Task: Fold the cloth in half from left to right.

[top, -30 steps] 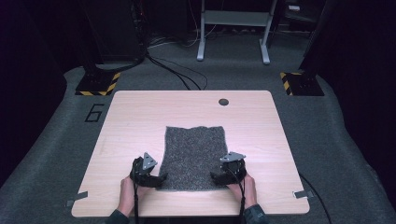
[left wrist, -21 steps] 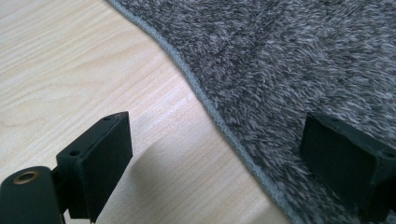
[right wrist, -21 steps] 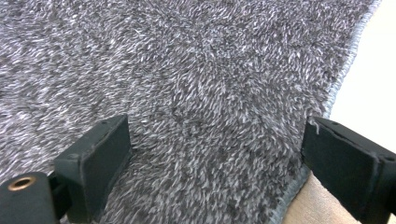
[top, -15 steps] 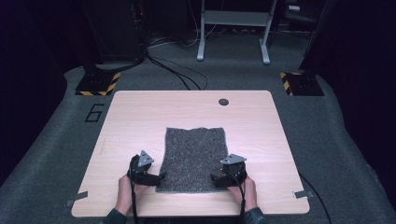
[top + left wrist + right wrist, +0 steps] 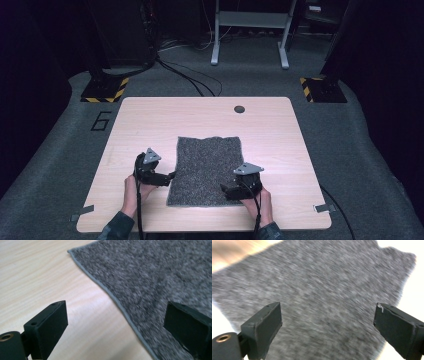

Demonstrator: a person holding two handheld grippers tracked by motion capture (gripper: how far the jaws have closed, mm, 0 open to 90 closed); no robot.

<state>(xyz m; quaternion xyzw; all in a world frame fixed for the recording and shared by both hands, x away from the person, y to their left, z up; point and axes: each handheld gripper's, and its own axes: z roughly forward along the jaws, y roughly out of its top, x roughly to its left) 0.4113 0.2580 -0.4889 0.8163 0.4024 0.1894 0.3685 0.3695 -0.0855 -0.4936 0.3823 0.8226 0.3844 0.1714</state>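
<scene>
**Both grippers open at cloth's near corners**

Grey cloth (image 5: 206,170) lies flat on the table (image 5: 270,130), centre-front, near edge close to the table's front edge. Left gripper (image 5: 170,176) sits at the cloth's left edge near the front corner, jaws spread wide, straddling the hem (image 5: 120,306): one over bare wood, one over cloth. Right gripper (image 5: 224,189) is over the near right corner, jaws wide apart, holding nothing. Small dark hole (image 5: 239,108) in the table, far side.

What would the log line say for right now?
left tool: open, at towel's left edge | right tool: open, over towel's near right part | grey towel: flat on table
</scene>
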